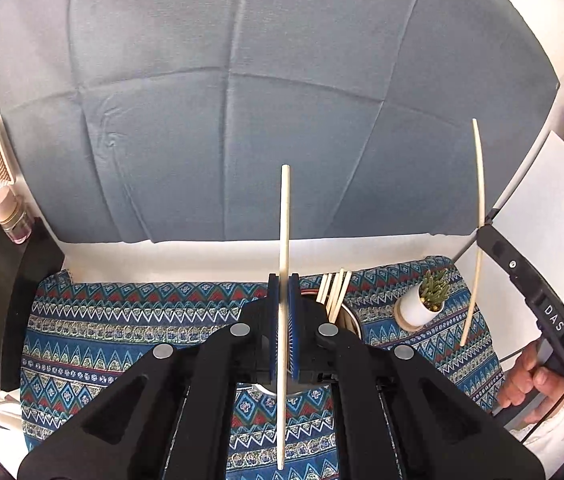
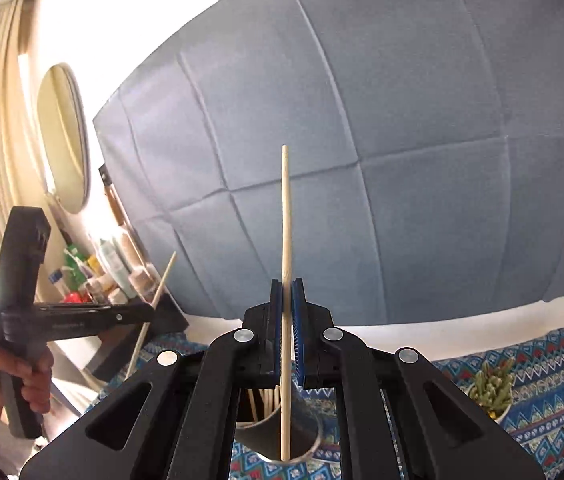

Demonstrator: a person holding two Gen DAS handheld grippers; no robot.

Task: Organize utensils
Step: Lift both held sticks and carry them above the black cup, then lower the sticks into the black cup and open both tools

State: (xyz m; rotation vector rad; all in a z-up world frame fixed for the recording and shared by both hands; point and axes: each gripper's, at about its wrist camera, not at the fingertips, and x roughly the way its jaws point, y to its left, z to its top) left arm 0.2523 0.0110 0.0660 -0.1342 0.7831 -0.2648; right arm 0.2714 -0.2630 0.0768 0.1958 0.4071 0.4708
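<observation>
My left gripper point(image 1: 283, 280) is shut on a pale wooden chopstick point(image 1: 284, 240) held upright above the patterned cloth. Behind its fingers stands a metal cup point(image 1: 352, 322) with several chopsticks point(image 1: 336, 290) in it. My right gripper point(image 2: 287, 284) is shut on a second chopstick point(image 2: 286, 220), also upright, with its lower end over the mouth of the metal cup point(image 2: 306, 436). The right gripper also shows at the right of the left wrist view point(image 1: 482, 226), holding its chopstick point(image 1: 478, 184). The left gripper shows at the left of the right wrist view point(image 2: 150, 310).
A small cactus in a white pot point(image 1: 422, 308) stands right of the cup on the blue patterned cloth point(image 1: 122, 320). A grey-blue fabric sheet point(image 1: 262, 100) hangs behind. Bottles and jars point(image 2: 114, 272) crowd a dark shelf at the left, under a round mirror point(image 2: 64, 136).
</observation>
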